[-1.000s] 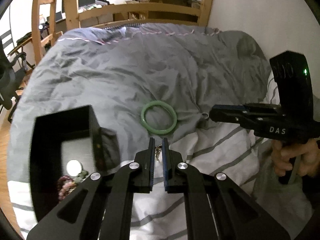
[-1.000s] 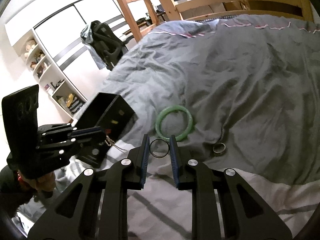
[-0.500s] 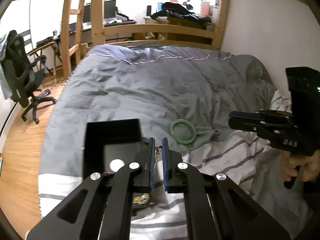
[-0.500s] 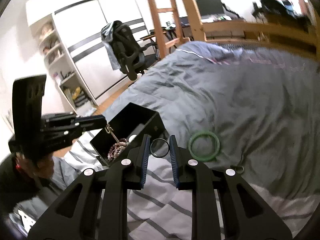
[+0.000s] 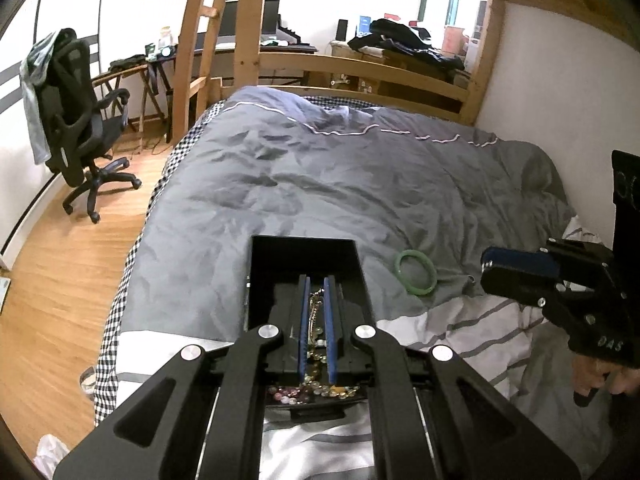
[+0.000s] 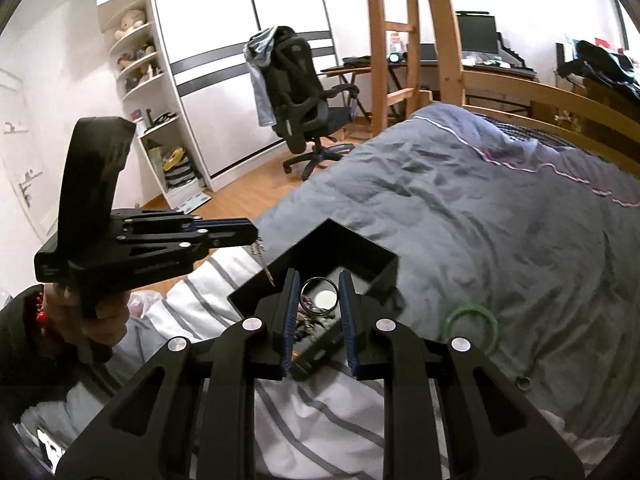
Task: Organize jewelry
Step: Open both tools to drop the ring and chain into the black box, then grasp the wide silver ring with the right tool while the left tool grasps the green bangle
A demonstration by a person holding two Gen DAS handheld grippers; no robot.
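A black open jewelry box (image 5: 304, 256) (image 6: 352, 256) sits on the bed with beads and trinkets inside. My left gripper (image 5: 316, 284) is shut on a gold chain (image 5: 315, 320) that hangs over the box; the chain also shows dangling in the right wrist view (image 6: 264, 264). My right gripper (image 6: 319, 280) is shut on a dark metal ring bangle (image 6: 319, 296) and holds it above the box. A green jade bangle (image 5: 416, 277) (image 6: 472, 326) lies on the grey duvet right of the box. A small ring (image 6: 523, 381) lies near it.
The grey duvet (image 5: 360, 184) covers the bed, with a striped white sheet (image 5: 448, 328) at the near edge. A wooden bed frame (image 5: 360, 68) stands at the far end. An office chair (image 5: 76, 128) stands on the wood floor to the left.
Both grippers have lifted and moved left over the black box. The chain now hangs over the box and the ring bangle is above its opening.
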